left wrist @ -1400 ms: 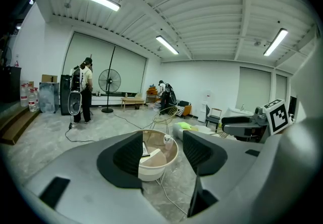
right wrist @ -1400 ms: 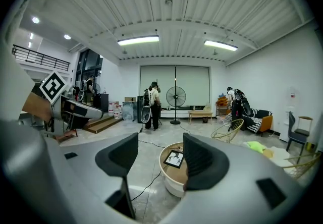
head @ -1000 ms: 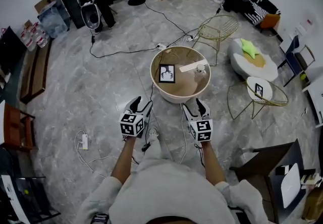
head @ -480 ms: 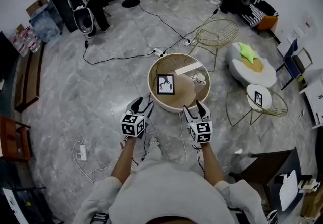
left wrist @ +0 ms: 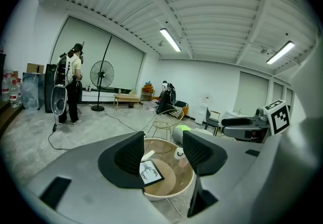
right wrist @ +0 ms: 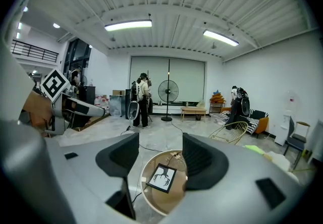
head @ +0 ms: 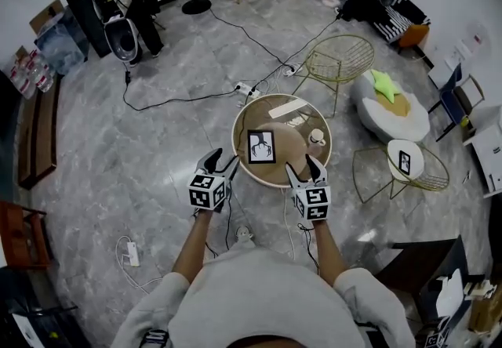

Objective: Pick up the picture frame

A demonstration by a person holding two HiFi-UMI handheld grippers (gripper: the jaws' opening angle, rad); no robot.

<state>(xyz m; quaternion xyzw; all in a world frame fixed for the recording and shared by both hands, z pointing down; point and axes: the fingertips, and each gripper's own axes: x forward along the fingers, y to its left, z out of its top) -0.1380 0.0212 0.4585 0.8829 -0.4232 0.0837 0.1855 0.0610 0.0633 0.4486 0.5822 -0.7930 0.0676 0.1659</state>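
Staged lounge studio: marble floor, wire chairs, standing fan.

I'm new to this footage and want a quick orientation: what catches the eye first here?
The black picture frame, with its antler-like print, lies flat on the round wooden table at the middle of the head view. At the table's near edge, the left gripper and right gripper hover side by side, jaws apart and empty. Beyond the table stands a gold wire chair.

Head cam overhead, steeply down; 2 gripper cams low, facing forward; all 3 share the round counter.
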